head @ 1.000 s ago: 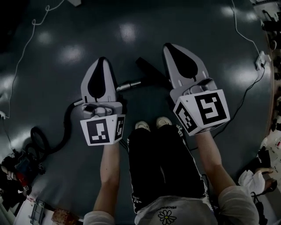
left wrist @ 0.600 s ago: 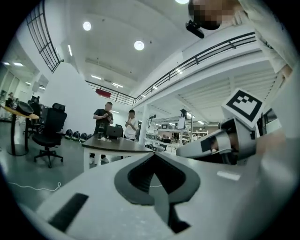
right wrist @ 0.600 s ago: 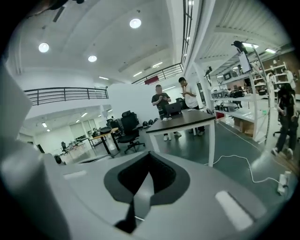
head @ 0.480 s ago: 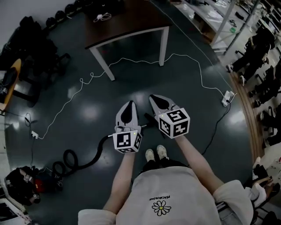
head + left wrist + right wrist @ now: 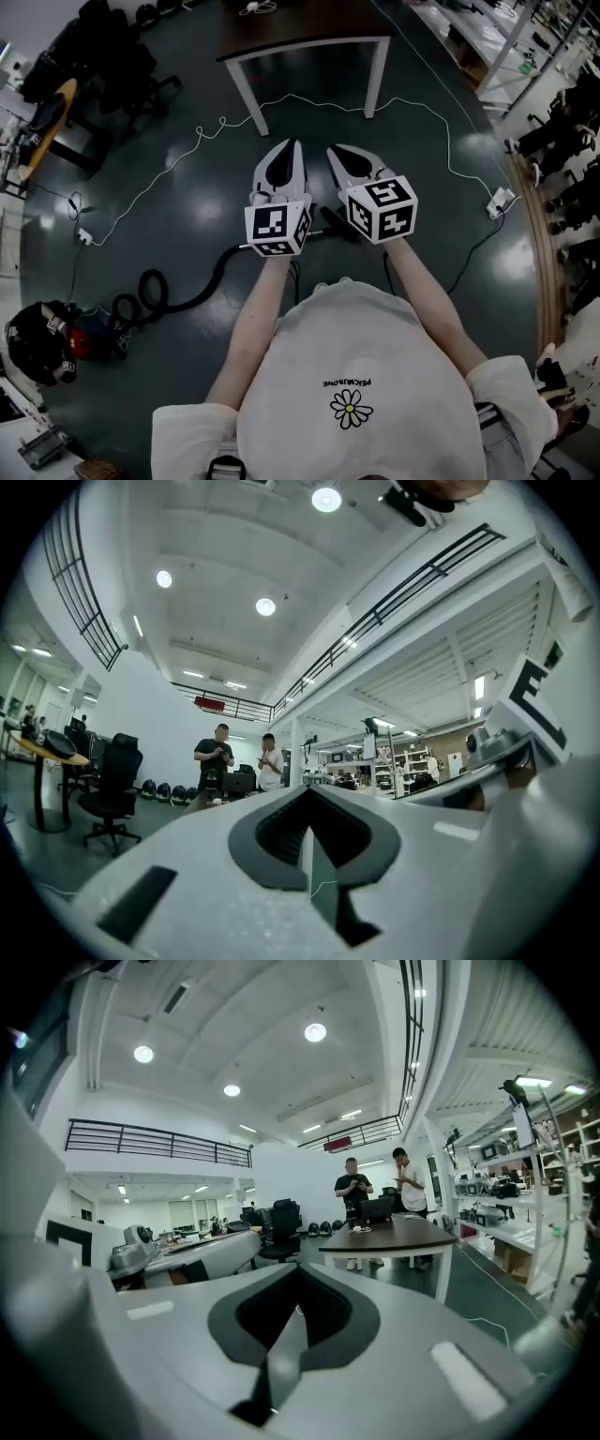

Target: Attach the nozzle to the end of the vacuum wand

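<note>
**Task item.** Nozzle (image 5: 334,223): dark strip flat on the floor, seen in the gap between the two marker cubes, just ahead of the person's shoes (image 5: 333,281). Its near-left end is covered by the L cube, so whether it is joined to anything can't be told. Not touched by either gripper.

**Hose.** Black hose (image 5: 187,298) lies on the floor, running from under the L cube out to the left. It loops into coils near the vacuum body (image 5: 42,342), a black/red unit at the lower-left edge.

**Grippers.**
- L gripper (image 5: 293,142): jaws together, nothing between them. Held at chest height, pointing roughly level, well above the floor.
- R gripper (image 5: 333,150): jaws together, nothing held. Same height, just beside the L, tips angled slightly toward it.

**Operator.** Standing, white shirt w/ daisy print (image 5: 349,408), forearms extended fwd.

**Surroundings.**
- Dark-topped table (image 5: 300,28) on white legs stands ahead of the grippers.
- White cable (image 5: 187,155) snakes across the floor in front of the table, reaching a power strip (image 5: 500,202) at right.
- Two persons (image 5: 216,752) stand at the table's far side.
- Office chair (image 5: 112,789) stands at left.
- Shelving w/ equipment lines the right side of the room.
</note>
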A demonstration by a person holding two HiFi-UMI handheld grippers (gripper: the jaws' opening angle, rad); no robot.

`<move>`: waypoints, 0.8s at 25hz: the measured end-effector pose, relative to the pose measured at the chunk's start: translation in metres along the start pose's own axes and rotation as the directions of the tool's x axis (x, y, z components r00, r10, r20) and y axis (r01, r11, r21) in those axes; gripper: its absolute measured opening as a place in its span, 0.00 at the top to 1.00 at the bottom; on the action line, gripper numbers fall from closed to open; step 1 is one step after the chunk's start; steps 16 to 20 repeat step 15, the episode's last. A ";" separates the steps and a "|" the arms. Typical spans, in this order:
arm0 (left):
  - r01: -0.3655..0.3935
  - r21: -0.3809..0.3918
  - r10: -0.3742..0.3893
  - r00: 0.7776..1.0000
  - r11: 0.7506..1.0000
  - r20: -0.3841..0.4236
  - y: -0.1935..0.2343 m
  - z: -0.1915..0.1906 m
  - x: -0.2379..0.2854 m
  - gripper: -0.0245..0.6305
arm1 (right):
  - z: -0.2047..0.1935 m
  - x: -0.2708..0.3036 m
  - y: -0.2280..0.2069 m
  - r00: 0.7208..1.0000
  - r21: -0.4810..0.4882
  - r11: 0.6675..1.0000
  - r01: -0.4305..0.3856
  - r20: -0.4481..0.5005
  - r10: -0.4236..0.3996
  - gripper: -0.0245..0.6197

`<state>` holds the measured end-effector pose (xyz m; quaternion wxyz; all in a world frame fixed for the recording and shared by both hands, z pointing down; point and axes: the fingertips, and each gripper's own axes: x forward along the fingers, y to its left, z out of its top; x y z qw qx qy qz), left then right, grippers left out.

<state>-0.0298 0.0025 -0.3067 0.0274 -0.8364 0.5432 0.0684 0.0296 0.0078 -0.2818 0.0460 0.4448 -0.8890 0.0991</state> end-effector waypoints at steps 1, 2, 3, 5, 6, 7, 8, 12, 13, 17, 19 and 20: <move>0.001 0.003 -0.001 1.000 1.000 0.005 -0.003 0.002 -0.003 0.96 | 0.002 -0.003 0.002 1.000 -0.011 1.000 -0.003 0.005 0.003 0.95; 0.001 0.005 -0.001 1.000 1.000 0.007 -0.006 0.003 -0.006 0.96 | 0.002 -0.005 0.004 1.000 -0.017 1.000 -0.005 0.006 0.005 0.95; 0.000 0.010 0.000 1.000 1.000 0.005 -0.007 0.002 -0.008 0.96 | 0.001 -0.008 0.005 1.000 -0.019 1.000 -0.008 0.006 0.008 0.95; -0.003 0.014 0.003 1.000 1.000 0.001 -0.008 0.002 -0.012 0.96 | 0.000 -0.012 0.008 1.000 -0.017 1.000 -0.011 0.009 0.012 0.95; -0.005 0.012 0.005 1.000 1.000 0.001 -0.008 0.003 -0.014 0.96 | 0.001 -0.013 0.009 1.000 -0.018 1.000 -0.011 0.012 0.011 0.95; -0.007 0.010 0.007 1.000 1.000 0.003 -0.007 0.003 -0.016 0.96 | 0.001 -0.014 0.010 1.000 -0.022 1.000 -0.011 0.014 0.011 0.95; -0.008 0.009 0.008 1.000 1.000 0.004 -0.006 0.004 -0.018 0.96 | 0.001 -0.015 0.012 1.000 -0.026 1.000 -0.010 0.014 0.011 0.95; -0.017 0.009 0.017 1.000 1.000 0.007 -0.003 0.005 -0.022 0.96 | 0.002 -0.017 0.015 1.000 -0.049 0.999 -0.013 0.008 0.014 0.95; -0.020 0.008 0.020 1.000 1.000 0.010 -0.002 0.006 -0.021 0.96 | 0.003 -0.017 0.015 1.000 -0.052 0.999 -0.013 0.009 0.014 0.95; -0.024 0.005 0.024 1.000 1.000 0.016 -0.001 0.008 -0.020 0.96 | 0.005 -0.018 0.013 1.000 -0.059 0.998 -0.013 0.011 0.013 0.95; -0.024 0.005 0.024 1.000 1.000 0.016 -0.001 0.008 -0.020 0.96 | 0.005 -0.018 0.013 1.000 -0.059 0.998 -0.013 0.011 0.013 0.95; -0.024 0.005 0.024 1.000 1.000 0.016 -0.001 0.008 -0.020 0.96 | 0.005 -0.018 0.013 1.000 -0.059 0.998 -0.013 0.011 0.013 0.95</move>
